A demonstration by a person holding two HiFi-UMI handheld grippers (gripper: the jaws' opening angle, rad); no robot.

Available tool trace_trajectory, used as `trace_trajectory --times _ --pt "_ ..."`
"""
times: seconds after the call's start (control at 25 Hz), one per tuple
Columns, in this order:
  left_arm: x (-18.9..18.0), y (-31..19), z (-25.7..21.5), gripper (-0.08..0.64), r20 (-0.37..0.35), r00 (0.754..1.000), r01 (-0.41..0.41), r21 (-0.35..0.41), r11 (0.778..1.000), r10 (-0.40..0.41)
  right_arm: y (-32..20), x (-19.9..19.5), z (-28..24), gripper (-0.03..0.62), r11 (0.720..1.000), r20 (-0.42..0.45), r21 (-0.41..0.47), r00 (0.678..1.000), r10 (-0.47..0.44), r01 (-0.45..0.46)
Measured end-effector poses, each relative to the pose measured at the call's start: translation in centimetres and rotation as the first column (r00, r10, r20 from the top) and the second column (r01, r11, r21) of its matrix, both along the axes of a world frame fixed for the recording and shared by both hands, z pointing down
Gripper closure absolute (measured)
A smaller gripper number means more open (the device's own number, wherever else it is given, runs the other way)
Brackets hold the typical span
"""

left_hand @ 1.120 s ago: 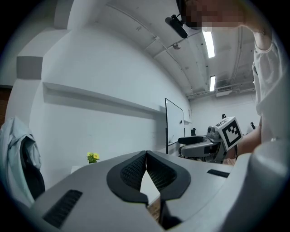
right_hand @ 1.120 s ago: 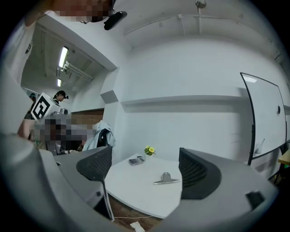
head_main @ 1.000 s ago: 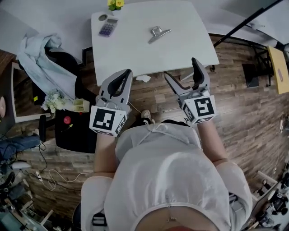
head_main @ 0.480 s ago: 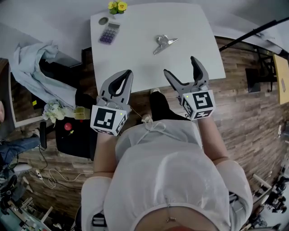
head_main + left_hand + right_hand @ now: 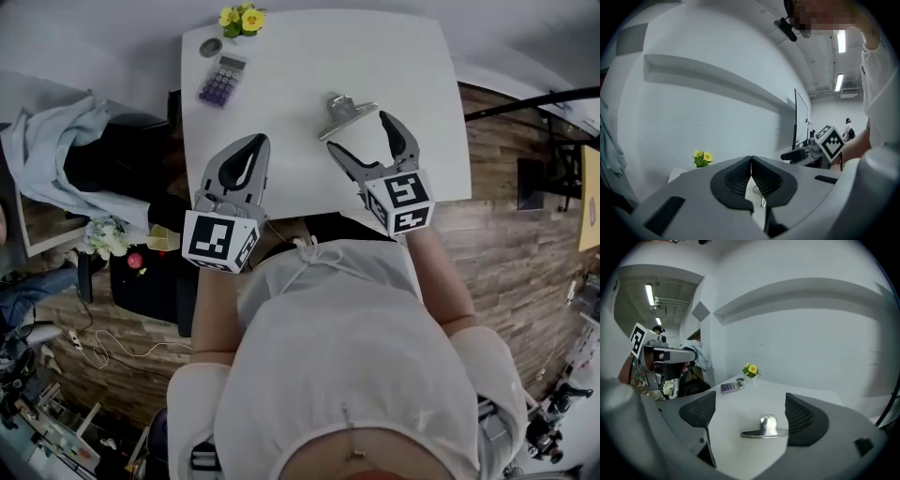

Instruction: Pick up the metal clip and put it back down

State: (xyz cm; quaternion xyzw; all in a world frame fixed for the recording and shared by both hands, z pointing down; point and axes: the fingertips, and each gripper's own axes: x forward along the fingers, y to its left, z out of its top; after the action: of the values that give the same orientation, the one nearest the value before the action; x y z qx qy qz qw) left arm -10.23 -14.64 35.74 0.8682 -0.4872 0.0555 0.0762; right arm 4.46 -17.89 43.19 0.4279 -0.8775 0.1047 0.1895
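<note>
The metal clip (image 5: 345, 112) lies flat on the white table (image 5: 281, 66), right of its middle. My right gripper (image 5: 361, 139) hovers open just on the near side of it, jaws wide apart and nothing between them. In the right gripper view the clip (image 5: 765, 427) lies ahead between the two spread pads (image 5: 700, 411), closer to the right one, untouched. My left gripper (image 5: 246, 155) is shut and empty over the table's near edge, left of the clip. In the left gripper view its fingertips (image 5: 751, 161) meet with nothing held.
A purple-keyed calculator (image 5: 221, 77), a small pot of yellow flowers (image 5: 241, 17) and a small round object (image 5: 210, 46) sit at the table's far left corner. A black chair draped with pale cloth (image 5: 56, 141) stands left of the table. Wooden floor surrounds it.
Both grippers have moved forward from over the floor to over the table's near part. The open right gripper has closed in on the clip, which has not moved.
</note>
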Motion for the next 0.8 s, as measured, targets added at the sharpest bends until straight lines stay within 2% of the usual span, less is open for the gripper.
trace_trajectory --times 0.24,0.48,0.72,0.8 --pt "0.4 -3.9 4.1 0.541 0.016 0.999 0.035 -0.088 0.996 -0.033 -4.3 0.1 6.4 0.135 0.987 -0.044 -0.158 0.998 -0.047 0.039" --pt "0.8 -6.8 6.4 0.541 0.022 0.999 0.045 -0.108 0.993 -0.043 -6.9 0.3 12.8 0.135 0.952 -0.113 -0.303 0.990 -0.084 0.046" --pt "0.7 -8.2 8.7 0.541 0.023 0.998 0.055 -0.145 0.988 -0.052 -8.6 0.1 17.1 0.161 0.918 -0.179 -0.396 0.980 -0.091 0.013" --pt "0.6 -8.1 9.7 0.541 0.038 0.998 0.051 -0.180 0.982 -0.044 -8.9 0.1 18.2 0.172 0.908 -0.199 -0.419 0.976 -0.092 0.000"
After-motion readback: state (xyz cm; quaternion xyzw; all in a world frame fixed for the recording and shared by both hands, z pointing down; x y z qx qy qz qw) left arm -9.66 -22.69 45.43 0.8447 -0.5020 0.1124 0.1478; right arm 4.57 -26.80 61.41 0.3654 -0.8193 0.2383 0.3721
